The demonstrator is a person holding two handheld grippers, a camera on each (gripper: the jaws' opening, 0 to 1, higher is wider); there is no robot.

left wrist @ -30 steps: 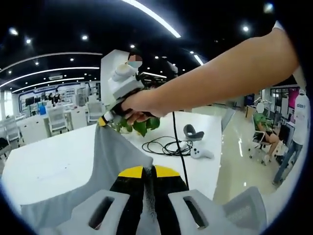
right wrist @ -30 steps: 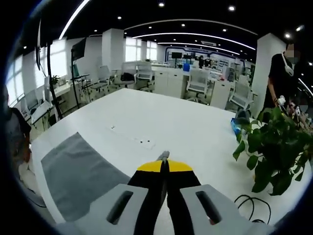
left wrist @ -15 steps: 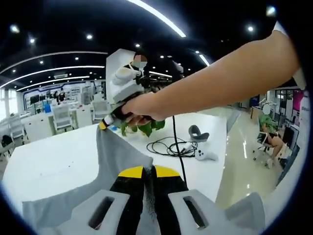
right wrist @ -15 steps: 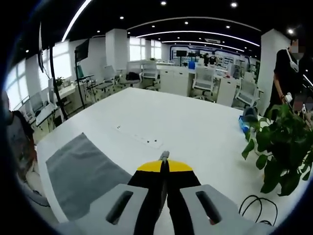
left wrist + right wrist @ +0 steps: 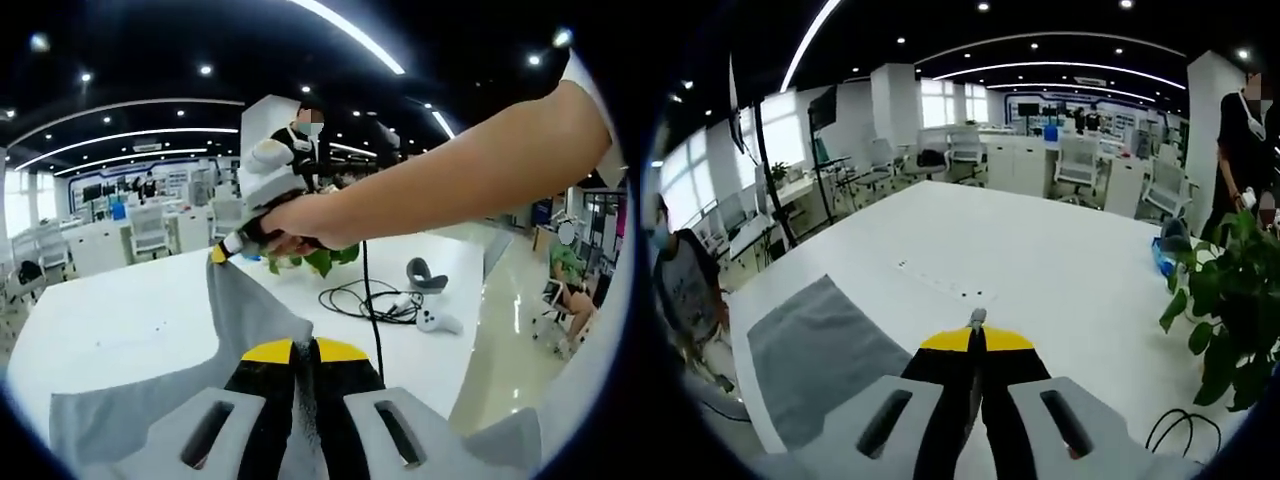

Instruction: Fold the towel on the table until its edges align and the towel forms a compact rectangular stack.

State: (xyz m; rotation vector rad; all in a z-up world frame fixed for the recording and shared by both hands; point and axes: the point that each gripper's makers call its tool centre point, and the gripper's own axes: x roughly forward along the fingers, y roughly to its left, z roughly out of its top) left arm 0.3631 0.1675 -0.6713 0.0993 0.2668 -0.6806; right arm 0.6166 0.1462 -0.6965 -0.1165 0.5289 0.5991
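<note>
A grey towel is lifted off the white table and stretched between both grippers. My left gripper is shut on the near edge, cloth spreading to either side of its yellow tips. A hand holds my right gripper higher and farther off, shut on a towel corner. In the right gripper view, the right gripper pinches a small grey tip of cloth. The rest of the towel lies flat on the table near its left edge.
A potted plant stands at the table's right side, with black cables, a white controller and a headset near it. A person sits beyond the table's left edge. Office desks and chairs stand behind.
Both views have shifted a little with the hands. The towel stays stretched between the two shut grippers and has risen slightly on the right gripper's side.
</note>
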